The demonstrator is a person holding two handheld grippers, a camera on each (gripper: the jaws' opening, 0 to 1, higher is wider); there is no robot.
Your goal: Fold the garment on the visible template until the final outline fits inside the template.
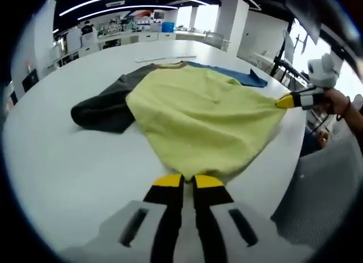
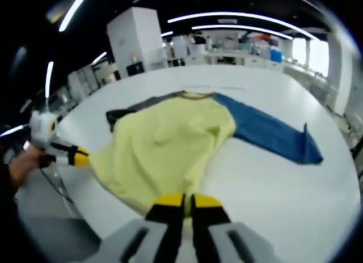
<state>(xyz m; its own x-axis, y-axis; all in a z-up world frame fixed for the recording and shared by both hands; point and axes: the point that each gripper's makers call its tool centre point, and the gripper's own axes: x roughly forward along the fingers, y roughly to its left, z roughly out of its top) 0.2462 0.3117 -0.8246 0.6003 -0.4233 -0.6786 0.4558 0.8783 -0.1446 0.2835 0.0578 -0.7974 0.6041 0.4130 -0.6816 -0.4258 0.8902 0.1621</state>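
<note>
Left gripper view: both hand-held grippers [image 1: 188, 180] [image 2: 188, 200] pinch yellow garment [image 1: 198, 113] hem on white table [image 1: 68, 161].

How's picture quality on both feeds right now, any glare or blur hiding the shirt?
Left gripper view: strong fisheye bend, bright windows at the right edge, yellow shirt evenly lit and clear; the right gripper is slightly soft. Right gripper view: ceiling strips glare overhead, blue sleeve clear, the left gripper near the dark rim is dim.

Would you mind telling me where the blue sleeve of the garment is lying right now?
In the right gripper view, the blue sleeve stretches flat on the white table, right of the yellow body; the dark sleeve lies opposite.
</note>
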